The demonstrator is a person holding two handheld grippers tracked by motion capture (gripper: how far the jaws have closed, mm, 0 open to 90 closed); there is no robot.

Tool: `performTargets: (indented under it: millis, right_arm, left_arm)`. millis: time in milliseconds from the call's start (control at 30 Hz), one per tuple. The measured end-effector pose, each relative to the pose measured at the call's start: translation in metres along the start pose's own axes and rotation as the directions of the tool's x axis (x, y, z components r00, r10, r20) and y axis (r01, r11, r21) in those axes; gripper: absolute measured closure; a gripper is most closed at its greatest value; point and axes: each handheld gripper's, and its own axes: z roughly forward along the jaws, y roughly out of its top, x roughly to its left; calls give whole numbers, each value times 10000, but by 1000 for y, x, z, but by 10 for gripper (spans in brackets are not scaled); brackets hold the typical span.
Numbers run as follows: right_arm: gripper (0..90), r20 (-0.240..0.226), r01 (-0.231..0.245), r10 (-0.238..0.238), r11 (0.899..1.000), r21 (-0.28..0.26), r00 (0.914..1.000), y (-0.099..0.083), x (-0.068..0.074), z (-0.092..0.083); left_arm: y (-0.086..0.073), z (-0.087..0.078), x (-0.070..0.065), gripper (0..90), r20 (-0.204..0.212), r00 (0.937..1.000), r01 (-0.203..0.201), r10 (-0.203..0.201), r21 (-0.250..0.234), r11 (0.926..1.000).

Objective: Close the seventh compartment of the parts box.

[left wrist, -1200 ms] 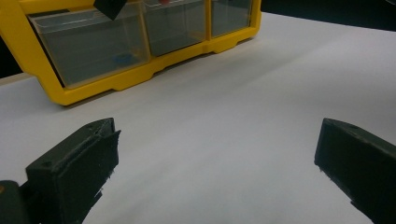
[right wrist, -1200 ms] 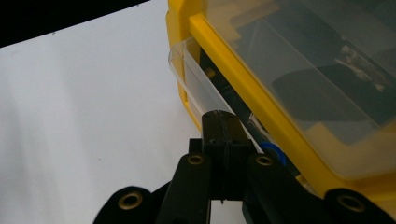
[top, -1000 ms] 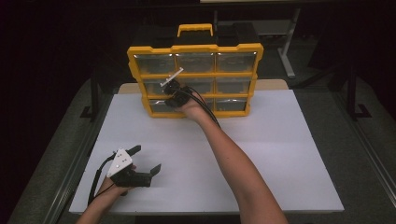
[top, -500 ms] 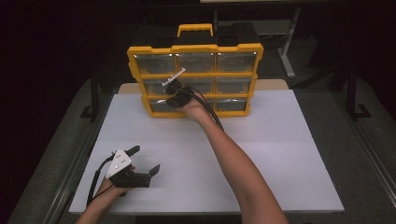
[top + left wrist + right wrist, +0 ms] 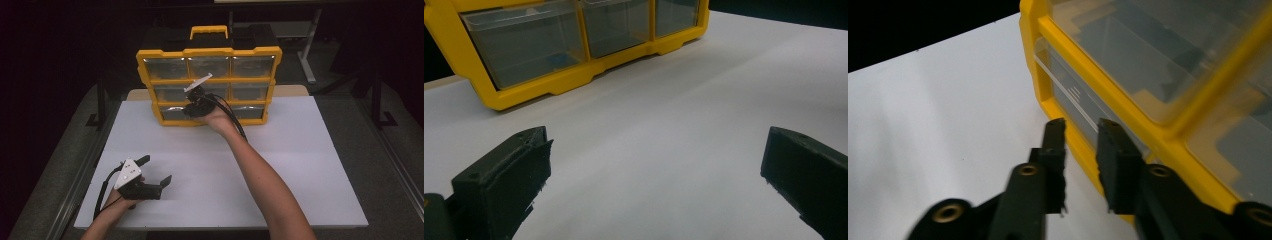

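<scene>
A yellow organizer [image 5: 210, 52] with clear drawers stands upright at the back of the white table [image 5: 300, 165]. My right gripper [image 5: 189, 110] is at its lower left, just in front of the bottom-left drawer [image 5: 1073, 100]. In the right gripper view its jaws [image 5: 1082, 127] have just been opening. They stand a narrow gap apart with nothing clamped between them, beside the yellow frame [image 5: 1128, 85]. My left gripper [image 5: 156, 169] rests at the front left of the table, wide open and empty [image 5: 659, 145]. A small blue item [image 5: 556, 60] lies inside the bottom-left drawer.
The organizer's carry handle [image 5: 209, 31] rises at its top. Dark table legs and stands [image 5: 307, 60] are behind the table. Bare white tabletop [image 5: 684, 125] stretches between the left gripper and the organizer.
My right hand has shifted slightly to the right and up along the organizer's front. The left gripper has stayed put.
</scene>
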Motion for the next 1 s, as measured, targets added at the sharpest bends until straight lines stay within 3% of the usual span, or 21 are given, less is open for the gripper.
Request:
performTargets:
  millis: [33, 100, 233, 467, 633, 833, 1000]
  right_arm:
    - [624, 29, -98, 98, 9999, -53, 9999, -4, 0, -5]
    - [610, 107, -84, 85, 9999, -99, 9999, -5, -1, -7]
    - [482, 137, -110, 112, 9998, -154, 9998, -15, -3, -17]
    - [370, -29, -496, 495, 9974, -529, 9988, -29, 1, -27]
    - [275, 110, -356, 364, 9971, -680, 9993, -39, 2, -34]
    - [161, 128, -588, 605, 9928, -1039, 9981, -52, 0, -43]
    - [129, 218, -686, 719, 9897, -1259, 9972, -64, -1, -50]
  left_arm:
    - [0, 0, 0, 0, -12, 10000, -35, 35, 2, 10000]
    - [0, 0, 1, 0, -31, 10000, -32, 32, 28, 10000]
    - [0, -1, 3, 0, -78, 9999, -97, 98, 167, 9998]
    - [0, -1, 4, 0, -111, 9999, -54, 56, 170, 9998]
    - [0, -1, 5, 0, -119, 9999, -3, 5, 188, 9998]
    - [0, -1, 5, 0, -96, 9999, 59, -56, 260, 9996]
    - [-1, 0, 6, 0, -99, 9999, -42, 45, 255, 9997]
